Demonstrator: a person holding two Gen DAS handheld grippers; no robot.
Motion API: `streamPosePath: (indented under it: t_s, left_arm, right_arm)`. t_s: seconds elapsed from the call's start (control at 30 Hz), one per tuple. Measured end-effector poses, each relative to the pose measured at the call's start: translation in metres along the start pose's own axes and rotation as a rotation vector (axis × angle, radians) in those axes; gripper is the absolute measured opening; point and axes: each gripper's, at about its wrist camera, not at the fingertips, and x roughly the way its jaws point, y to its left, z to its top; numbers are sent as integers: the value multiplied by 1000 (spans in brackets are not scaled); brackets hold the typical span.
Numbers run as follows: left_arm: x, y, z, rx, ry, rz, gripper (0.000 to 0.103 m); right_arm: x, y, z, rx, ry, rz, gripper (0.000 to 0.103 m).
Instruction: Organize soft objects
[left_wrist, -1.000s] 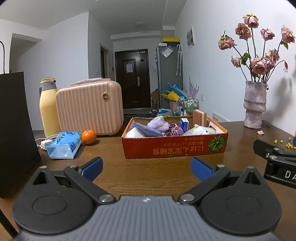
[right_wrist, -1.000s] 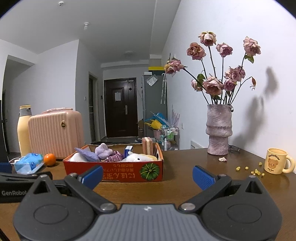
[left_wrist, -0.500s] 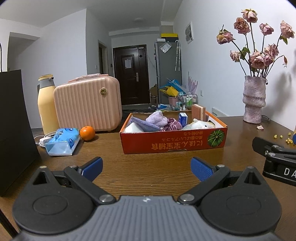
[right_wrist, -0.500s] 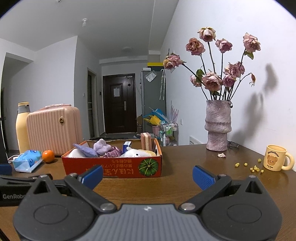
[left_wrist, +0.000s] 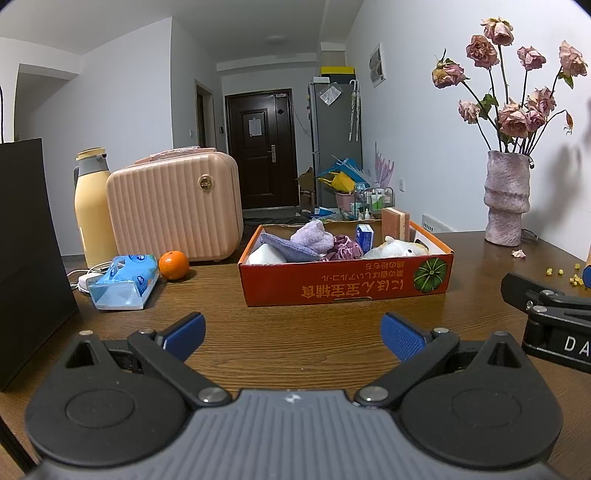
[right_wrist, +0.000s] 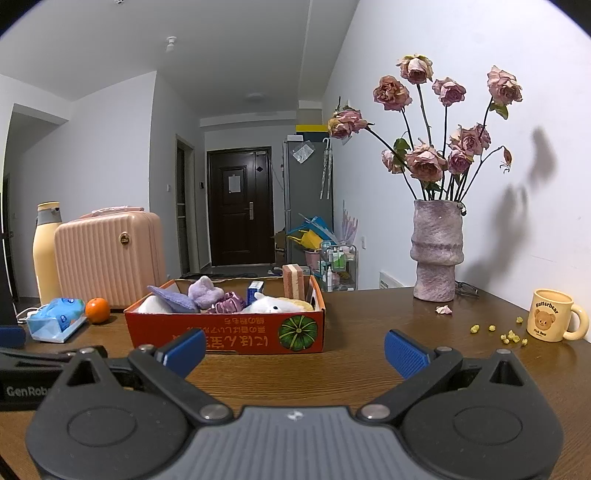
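Note:
An orange cardboard box (left_wrist: 345, 286) (right_wrist: 225, 334) stands on the wooden table ahead of both grippers. It holds a purple plush (left_wrist: 312, 240) (right_wrist: 205, 293), a lavender cloth (left_wrist: 288, 248), a purple scrunchie (left_wrist: 345, 251) (right_wrist: 229, 301), a white plush (left_wrist: 397, 249) (right_wrist: 267, 304), a sponge (left_wrist: 394, 223) (right_wrist: 293, 286) and a small blue carton (left_wrist: 364, 236). My left gripper (left_wrist: 293, 334) is open and empty, short of the box. My right gripper (right_wrist: 295, 349) is open and empty, just before the box's front.
A blue tissue pack (left_wrist: 123, 282) and an orange (left_wrist: 173, 264) lie left of the box, before a pink case (left_wrist: 173, 206) and a yellow flask (left_wrist: 94, 206). A black bag (left_wrist: 29, 251) stands at far left. A vase of roses (right_wrist: 437, 247), a bear mug (right_wrist: 552, 319) and yellow crumbs (right_wrist: 509, 334) are right.
Both grippers have drawn slightly nearer to the box and tilted a little; both stay open and empty. Nothing on the table has moved.

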Motion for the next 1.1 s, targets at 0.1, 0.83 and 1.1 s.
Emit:
streamPosePath:
  t_s: [0.1,0.83,1.1]
  left_arm:
    - [0,0,0,0,-1,0,103]
    - [1,-2,0,3,1,2,103]
    - [2,-3,-2,9,4,-14,103]
  right_arm:
    - [0,0,0,0,0,0,103]
    - [1,3,0,-8,1,3,103]
    - [1,3,0,-8,1,4,103]
